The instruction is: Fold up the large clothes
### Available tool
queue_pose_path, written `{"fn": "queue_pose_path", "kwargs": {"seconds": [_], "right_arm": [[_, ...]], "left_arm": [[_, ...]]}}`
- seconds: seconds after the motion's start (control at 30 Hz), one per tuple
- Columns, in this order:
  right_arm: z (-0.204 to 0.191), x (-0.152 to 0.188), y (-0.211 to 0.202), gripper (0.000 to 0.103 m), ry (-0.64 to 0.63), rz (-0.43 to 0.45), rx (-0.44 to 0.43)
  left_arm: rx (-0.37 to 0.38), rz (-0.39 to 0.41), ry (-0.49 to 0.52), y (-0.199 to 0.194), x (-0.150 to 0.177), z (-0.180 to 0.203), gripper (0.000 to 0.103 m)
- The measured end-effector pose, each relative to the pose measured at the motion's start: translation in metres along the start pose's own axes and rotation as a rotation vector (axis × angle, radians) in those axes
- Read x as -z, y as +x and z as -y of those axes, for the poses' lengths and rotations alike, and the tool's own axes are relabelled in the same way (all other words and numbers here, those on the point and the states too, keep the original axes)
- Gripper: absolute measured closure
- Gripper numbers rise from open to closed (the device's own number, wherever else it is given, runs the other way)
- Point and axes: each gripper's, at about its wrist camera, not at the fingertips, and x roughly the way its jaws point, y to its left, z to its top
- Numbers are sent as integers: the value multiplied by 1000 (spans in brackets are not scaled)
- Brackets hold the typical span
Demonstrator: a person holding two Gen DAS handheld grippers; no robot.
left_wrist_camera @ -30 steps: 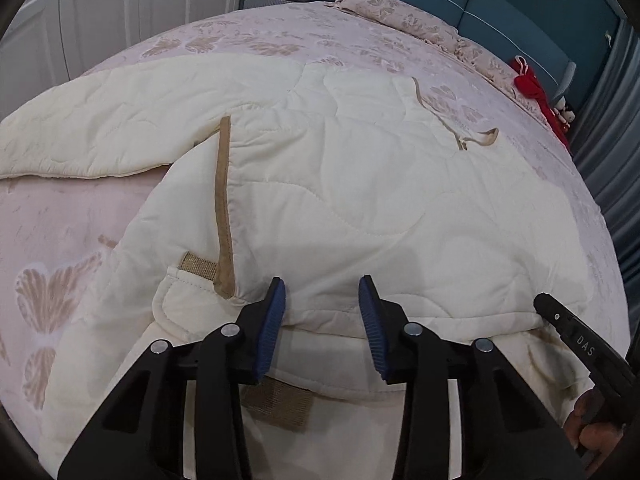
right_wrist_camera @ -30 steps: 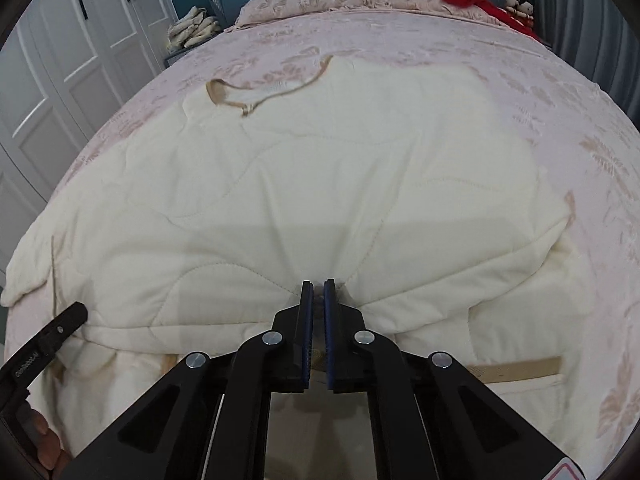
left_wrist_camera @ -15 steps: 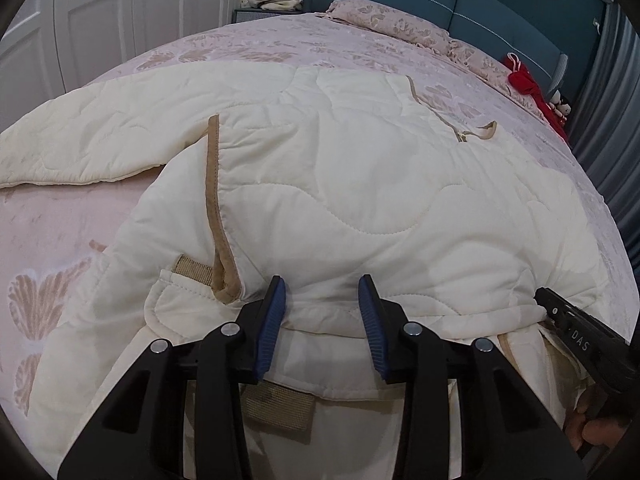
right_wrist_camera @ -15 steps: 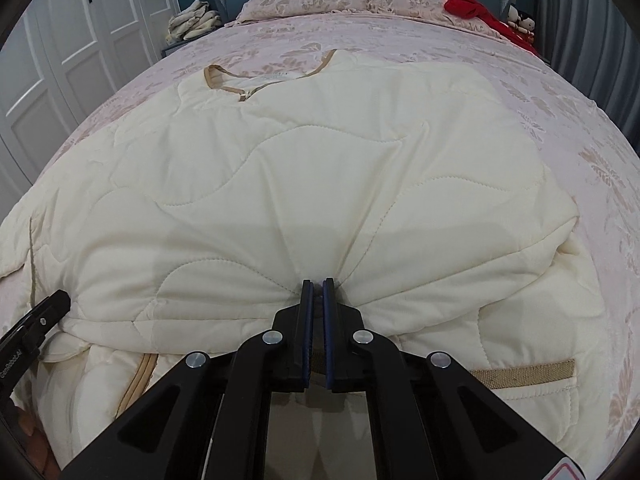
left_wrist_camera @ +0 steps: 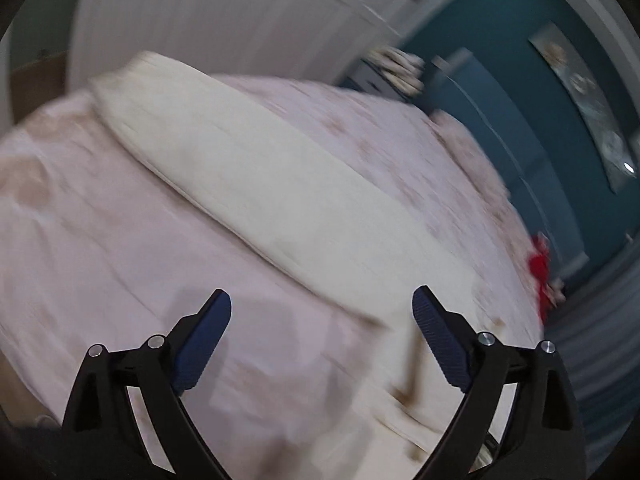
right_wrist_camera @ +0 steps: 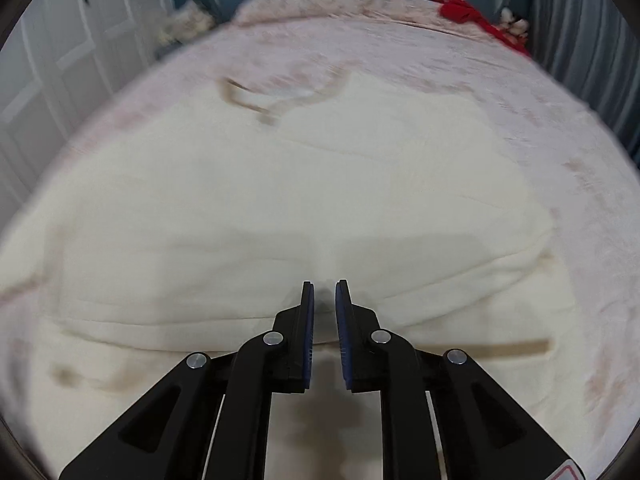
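on the left, the left gripper [left_wrist_camera: 322,340] hangs with its jaws spread wide and holds nothing, aimed at one long cream sleeve [left_wrist_camera: 256,176] lying flat out across the pink bed [left_wrist_camera: 80,240]. the quilted coat [right_wrist_camera: 280,208] lies mid-bed, its lower part doubled up over the body. the right gripper [right_wrist_camera: 325,320] stands slightly parted at that fold's edge, seemingly not pinching it. likely left: the sleeves and a final fold.

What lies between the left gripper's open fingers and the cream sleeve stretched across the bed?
In the left wrist view, only bare pink bedspread separates the left gripper from the sleeve.
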Motion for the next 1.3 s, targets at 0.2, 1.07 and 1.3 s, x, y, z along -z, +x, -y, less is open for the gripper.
{"fn": "queue_pose_path", "kwargs": {"seconds": [0.2, 1.07, 1.3], "right_arm": [[-101, 17, 0, 89, -137, -18, -127], [-234, -5, 99, 97, -170, -144, -285], [-200, -3, 50, 98, -81, -104, -413]], "left_arm": [[-144, 16, -179, 23, -66, -96, 14], [225, 168, 117, -53, -166, 44, 99], [413, 158, 345, -86, -143, 186, 99]]}}
